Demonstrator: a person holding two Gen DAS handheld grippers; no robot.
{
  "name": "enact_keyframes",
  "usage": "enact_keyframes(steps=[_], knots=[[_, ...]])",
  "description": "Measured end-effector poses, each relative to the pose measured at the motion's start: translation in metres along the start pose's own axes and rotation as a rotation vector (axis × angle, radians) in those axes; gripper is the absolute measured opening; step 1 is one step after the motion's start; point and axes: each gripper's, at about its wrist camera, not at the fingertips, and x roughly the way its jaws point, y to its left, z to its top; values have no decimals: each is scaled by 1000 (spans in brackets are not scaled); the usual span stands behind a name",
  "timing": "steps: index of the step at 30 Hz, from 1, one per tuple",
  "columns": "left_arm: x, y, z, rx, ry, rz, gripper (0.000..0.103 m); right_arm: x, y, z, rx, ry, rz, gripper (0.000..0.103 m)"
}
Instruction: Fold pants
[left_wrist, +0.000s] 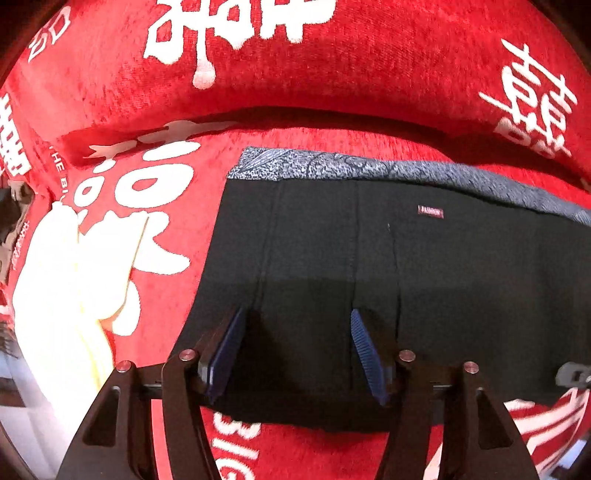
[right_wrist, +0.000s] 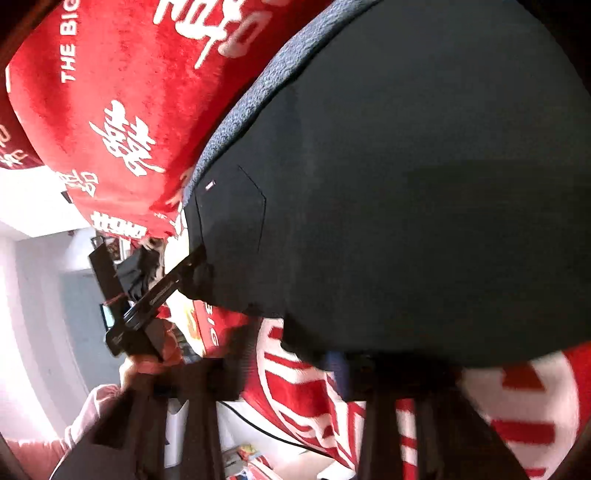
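Left gripper (left_wrist: 297, 354), nearest in its own view: blue ribbed pads (left_wrist: 364, 347) spread apart, hovering over the near edge of the black fabric pants (left_wrist: 369, 258) and grasping nothing. The pants lie flat on a red plush blanket with white lettering (left_wrist: 332, 66), their grey patterned waistband (left_wrist: 369, 164) at the far side. Right gripper (right_wrist: 338, 363): fingers blurred beneath the pants' near hem, grip state indeterminate. No containers are visible.
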Motion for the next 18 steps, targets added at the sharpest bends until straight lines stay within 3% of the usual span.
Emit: enact_keyframes(steps=[3, 7, 9, 10, 12, 16, 18], knots=[[0, 2, -13, 44, 1, -7, 61, -12, 16, -18, -73, 16, 14, 9], [-1, 1, -24, 52, -26, -6, 64, 4, -4, -39, -88, 68, -141, 8], [-4, -1, -24, 60, -7, 6, 64, 6, -12, -47, -67, 92, -141, 12], [-8, -1, -22, 63, 14, 12, 64, 4, -13, -50, -56, 113, -155, 19], [-22, -4, -19, 78, 12, 0, 64, -12, -6, -57, -84, 141, -188, 21], [-35, -27, -6, 148, -53, -9, 64, -68, 14, -40, -193, -1, -257, 26], [-24, -39, 3, 165, -49, 11, 64, -80, 15, -14, -232, -58, -324, 38]])
